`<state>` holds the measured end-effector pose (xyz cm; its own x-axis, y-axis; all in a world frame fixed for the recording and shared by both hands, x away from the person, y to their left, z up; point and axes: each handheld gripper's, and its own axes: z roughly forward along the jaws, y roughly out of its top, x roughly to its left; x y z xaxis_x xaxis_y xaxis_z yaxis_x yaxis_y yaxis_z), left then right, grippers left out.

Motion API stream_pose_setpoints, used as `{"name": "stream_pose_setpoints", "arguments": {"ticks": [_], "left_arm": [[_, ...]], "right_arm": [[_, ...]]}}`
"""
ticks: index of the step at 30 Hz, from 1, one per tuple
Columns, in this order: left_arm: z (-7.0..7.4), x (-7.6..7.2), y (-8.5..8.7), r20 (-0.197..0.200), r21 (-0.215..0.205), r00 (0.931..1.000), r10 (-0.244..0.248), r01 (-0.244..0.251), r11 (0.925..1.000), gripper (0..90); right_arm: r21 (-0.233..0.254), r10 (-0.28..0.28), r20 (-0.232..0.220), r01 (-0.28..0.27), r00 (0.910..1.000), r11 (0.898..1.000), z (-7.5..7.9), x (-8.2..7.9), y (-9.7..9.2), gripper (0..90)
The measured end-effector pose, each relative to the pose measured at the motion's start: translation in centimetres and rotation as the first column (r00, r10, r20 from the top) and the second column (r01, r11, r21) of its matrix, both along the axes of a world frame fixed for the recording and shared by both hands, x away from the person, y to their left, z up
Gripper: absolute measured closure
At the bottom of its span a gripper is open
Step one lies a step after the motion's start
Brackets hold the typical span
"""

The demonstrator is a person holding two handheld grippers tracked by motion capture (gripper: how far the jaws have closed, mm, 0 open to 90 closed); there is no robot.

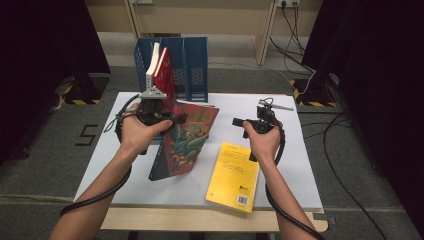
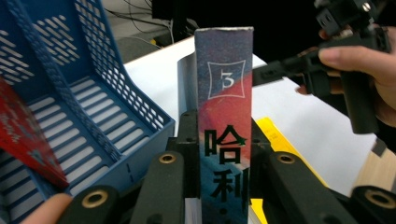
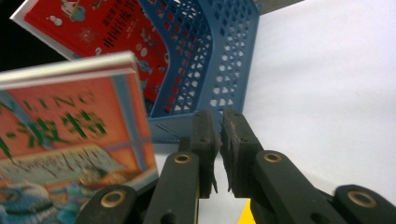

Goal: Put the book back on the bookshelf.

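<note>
The left claw [image 2: 224, 154] grasps the book [image 2: 225, 116] by its spine, upright above the table [image 1: 280, 107] beside the blue rack [image 1: 196, 65]. Its lower spine is cut off. The right claw [image 3: 219, 149] is released, a narrow gap between its pads, holding nothing. A red book [image 1: 163, 70] leans in the rack; a yellow book [image 1: 235, 175] lies flat.
</note>
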<state>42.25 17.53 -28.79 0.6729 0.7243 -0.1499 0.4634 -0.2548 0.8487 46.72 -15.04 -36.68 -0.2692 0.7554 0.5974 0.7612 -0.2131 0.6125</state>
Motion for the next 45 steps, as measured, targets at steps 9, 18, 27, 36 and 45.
{"name": "stream_pose_setpoints", "arguments": {"ticks": [9,18,27,36,45], "left_arm": [[1.3,-0.3,1.0,0.069,-0.104,0.9927,0.099,-0.092,0.9904,74.4],[2.2,-0.2,1.0,0.123,-0.106,0.9799,0.157,-0.144,0.9838,74.4],[2.8,0.1,1.2,0.127,-0.135,0.9764,0.175,-0.158,0.9783,74.4],[3.4,0.5,1.1,0.136,-0.142,0.9727,0.188,-0.168,0.9755,74.4],[4.1,1.1,1.0,0.141,-0.155,0.9695,0.2,-0.178,0.9717,74.4]], "right_arm": [[-0.009,-0.017,-0.002,0.017,0.9999,1.0,-0.9,-0.6,-1.1,83.3],[-0.012,-0.031,-0.007,0.031,0.9995,0.999,-1.1,-1.0,-1.8,83.4],[-0.022,-0.034,-0.016,0.034,0.9993,0.999,-1.8,-1.1,-2.1,83.5],[-0.034,-0.041,-0.018,0.041,0.999,0.999,-2.3,-1.1,-2.4,83.3],[-0.03,-0.051,-0.036,0.05,0.9981,0.998,-2.9,-1.2,-2.6,83.4]]}}
